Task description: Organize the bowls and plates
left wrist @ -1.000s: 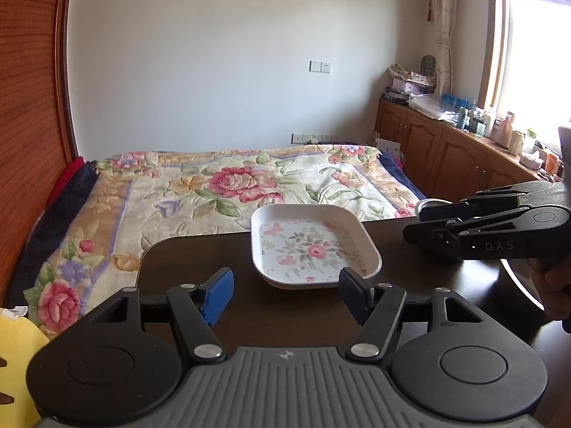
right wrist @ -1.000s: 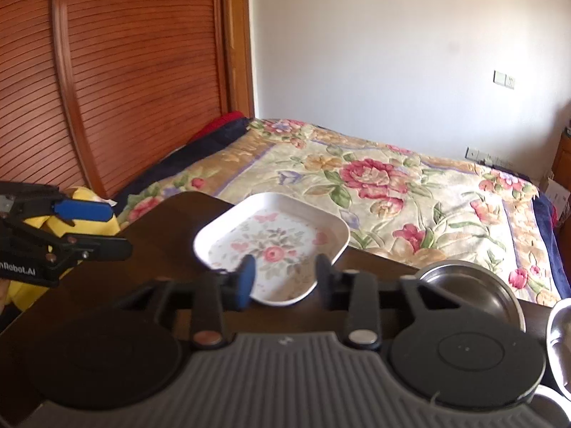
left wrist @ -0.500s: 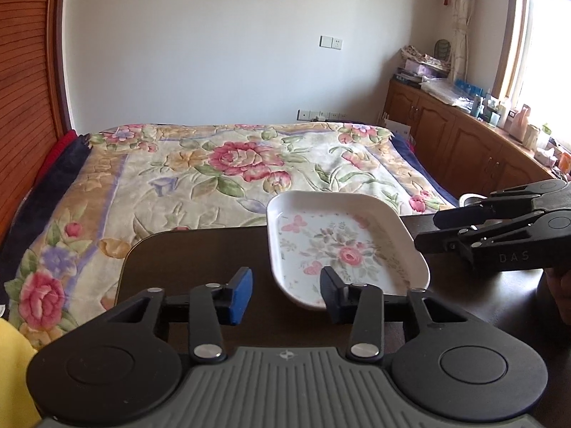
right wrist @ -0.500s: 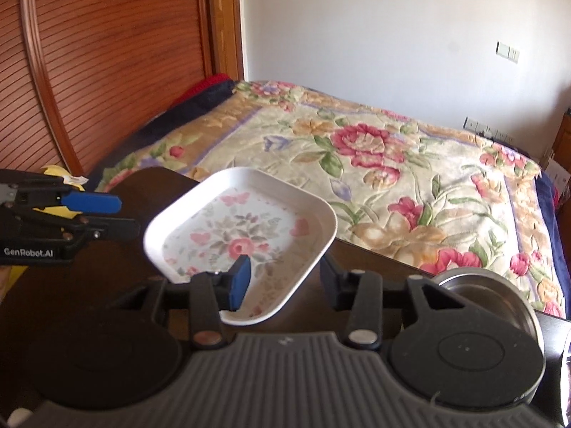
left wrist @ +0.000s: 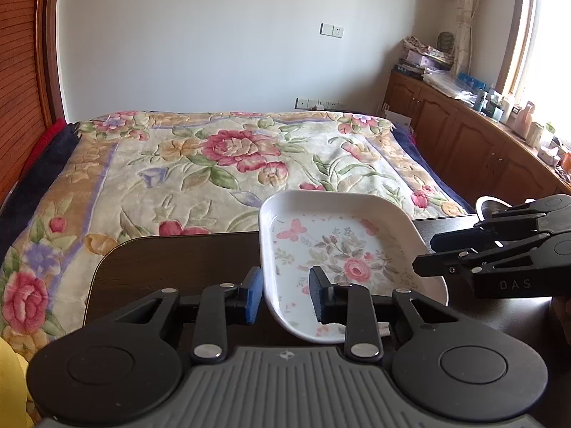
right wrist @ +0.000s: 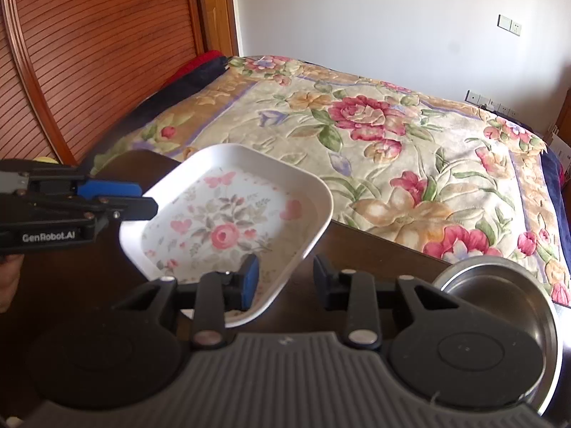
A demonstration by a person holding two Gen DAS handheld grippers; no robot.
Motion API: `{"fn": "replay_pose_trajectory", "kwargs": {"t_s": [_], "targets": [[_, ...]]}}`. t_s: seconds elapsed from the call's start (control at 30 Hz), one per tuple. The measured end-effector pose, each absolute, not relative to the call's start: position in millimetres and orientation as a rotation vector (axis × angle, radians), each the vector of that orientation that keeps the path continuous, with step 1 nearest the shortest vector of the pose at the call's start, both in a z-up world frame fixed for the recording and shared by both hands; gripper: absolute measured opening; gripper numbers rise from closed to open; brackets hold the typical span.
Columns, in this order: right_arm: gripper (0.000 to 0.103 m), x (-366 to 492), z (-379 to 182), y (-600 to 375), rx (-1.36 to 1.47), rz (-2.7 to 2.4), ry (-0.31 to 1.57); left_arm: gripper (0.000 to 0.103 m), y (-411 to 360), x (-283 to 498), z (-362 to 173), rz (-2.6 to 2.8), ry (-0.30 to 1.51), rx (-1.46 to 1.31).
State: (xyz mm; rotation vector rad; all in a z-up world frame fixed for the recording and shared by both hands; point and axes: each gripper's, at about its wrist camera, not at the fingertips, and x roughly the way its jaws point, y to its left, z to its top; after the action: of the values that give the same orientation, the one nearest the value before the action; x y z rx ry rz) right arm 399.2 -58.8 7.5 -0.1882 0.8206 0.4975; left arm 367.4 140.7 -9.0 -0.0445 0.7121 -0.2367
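2 grippers flank floral plate at lower centre, on dark table. We see left gripper and right gripper each part-open, straddling opposite rims, neither yet clamped; steel bowl lower right.

Bare counter is lying open left of the floral plate. The right hand-held gripper is crowding the plate's right rim. A steel bowl is blocking the counter's right end; the bed is bordering the far edge.
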Motion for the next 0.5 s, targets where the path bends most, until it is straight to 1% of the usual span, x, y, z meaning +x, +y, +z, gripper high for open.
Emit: {"fn": "replay_pose_trajectory", "kwargs": {"t_s": [0.07,0.17,0.43,0.5], "targets": [[0.031,400.0,6.3,-58.8,-0.188,0.497,0.83,0.029,141.3,370.2,-10.5,-0.233,0.717,-0.05],[0.029,401.7,4.5,-58.4,-0.185,0.498,0.841,0.026,142.0,372.2,-12.5,-0.231,0.723,-0.053],[0.028,399.5,1.8,-54.1,-0.194,0.517,0.856,0.019,144.2,373.2,-18.4,-0.227,0.739,-0.055],[0.027,398.8,-0.5,-54.0,-0.186,0.522,0.866,0.013,144.9,373.5,-21.1,-0.223,0.748,-0.049]]}}
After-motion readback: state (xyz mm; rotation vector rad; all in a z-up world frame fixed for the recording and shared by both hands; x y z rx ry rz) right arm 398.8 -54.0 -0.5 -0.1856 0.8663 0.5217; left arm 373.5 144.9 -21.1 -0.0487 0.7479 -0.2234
